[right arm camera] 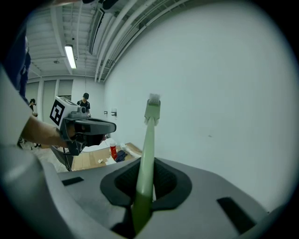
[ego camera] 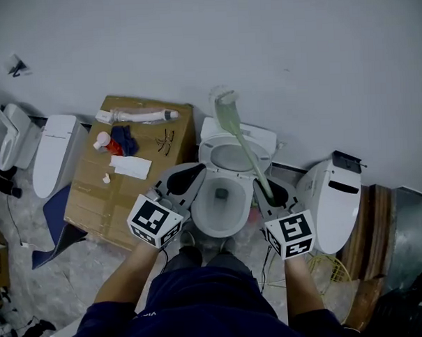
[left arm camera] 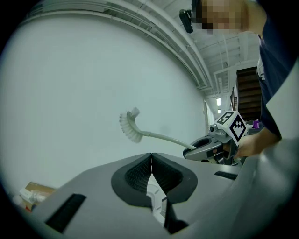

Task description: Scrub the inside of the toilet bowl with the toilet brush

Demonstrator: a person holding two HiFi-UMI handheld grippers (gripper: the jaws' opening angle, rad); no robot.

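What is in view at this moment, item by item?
Toilet: one, white, lid up, centre, against the wall.
Toilet brush: one, pale green, head raised above the bowl.
Other toilets: three, white, two at the left, one at the right.
Cardboard: one, brown, on the floor left of the toilet.
Tube: one, white, at the cardboard's far edge.
Bottle: one, red, on the cardboard.
Cloth: one, dark blue, beside the bottle.
Paper: one, white, on the cardboard.
Spectacles: one pair, dark, on the cardboard.
Left gripper: grey, shut, empty.
Right gripper: grey, shut on the brush handle.
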